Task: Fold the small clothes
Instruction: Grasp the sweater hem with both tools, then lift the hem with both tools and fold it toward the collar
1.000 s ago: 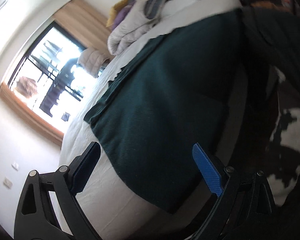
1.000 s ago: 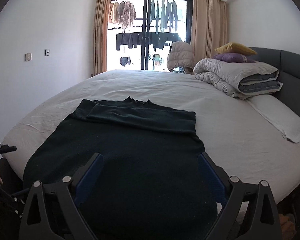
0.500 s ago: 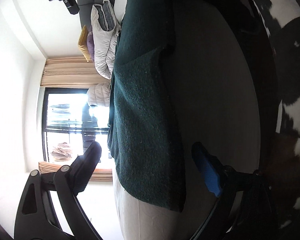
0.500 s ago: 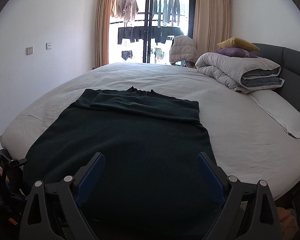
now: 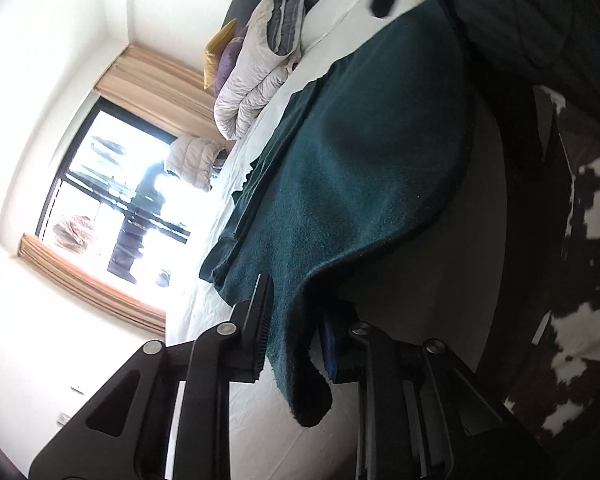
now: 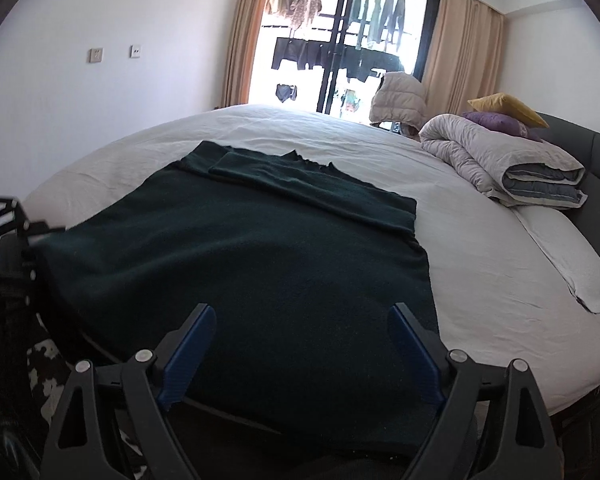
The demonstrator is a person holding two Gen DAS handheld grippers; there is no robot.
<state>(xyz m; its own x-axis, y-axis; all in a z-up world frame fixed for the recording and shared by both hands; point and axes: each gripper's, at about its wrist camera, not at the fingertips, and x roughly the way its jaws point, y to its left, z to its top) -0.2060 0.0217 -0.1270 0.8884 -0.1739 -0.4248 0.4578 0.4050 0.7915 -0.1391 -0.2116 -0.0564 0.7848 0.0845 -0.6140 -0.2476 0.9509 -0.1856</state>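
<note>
Across the middle of the right wrist view, a dark green garment [image 6: 252, 264] is spread flat on a white bed sheet [image 6: 480, 264], with one band folded over along its far edge. At the bottom of that frame the right gripper [image 6: 302, 354] is held just above the near hem, its blue pads wide apart and nothing pressed between them; its jaws have just been closing slightly. At the left edge of the same frame, the garment's corner is seen drawn toward the left gripper [image 6: 8, 240].

Low in the left wrist view, the left gripper [image 5: 296, 344] is seen closed narrowly on the garment [image 5: 360, 168], a fold of cloth being pinched between its pads and hanging below them; its jaws have just been closing. Toward the upper middle of that frame, a folded duvet [image 5: 260, 64] and pillows are stacked beside a dark headboard. A bright window [image 5: 124, 204] with curtains is seen at the left.
</note>
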